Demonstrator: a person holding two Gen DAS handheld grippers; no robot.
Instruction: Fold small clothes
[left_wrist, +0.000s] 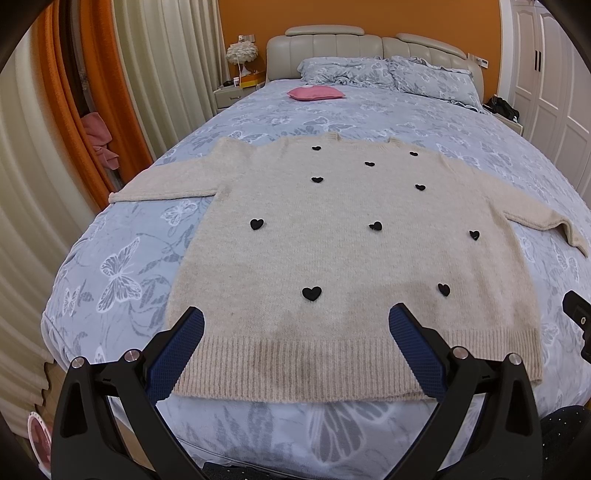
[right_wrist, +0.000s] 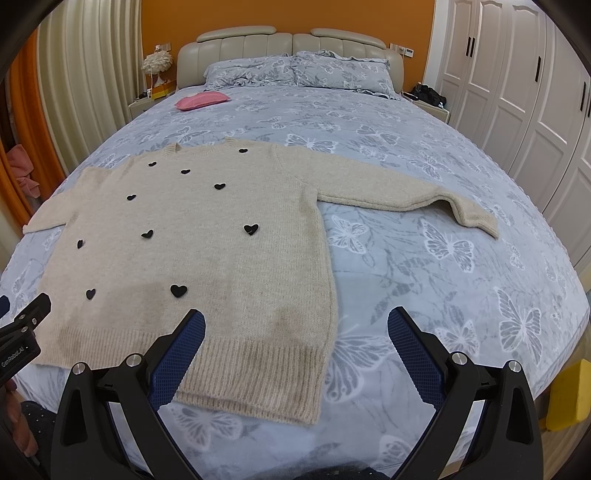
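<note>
A beige knit sweater (left_wrist: 343, 251) with several black hearts lies flat and spread out on the bed, hem toward me, both sleeves stretched sideways. My left gripper (left_wrist: 295, 325) hovers open above the ribbed hem (left_wrist: 295, 365), holding nothing. In the right wrist view the same sweater (right_wrist: 207, 251) lies to the left, its right sleeve (right_wrist: 399, 192) reaching out to the right. My right gripper (right_wrist: 295, 326) is open over the hem's right corner and the bedspread, with nothing between its fingers. The left gripper's body (right_wrist: 22, 332) shows at that view's left edge.
The bed has a blue-grey butterfly bedspread (right_wrist: 443, 258), two matching pillows (right_wrist: 295, 70) and a pink cushion (left_wrist: 316, 93) near the padded headboard (left_wrist: 369, 44). Curtains (left_wrist: 74, 147) hang on the left, white wardrobe doors (right_wrist: 517, 92) stand on the right. A yellow object (right_wrist: 569, 395) sits at the lower right.
</note>
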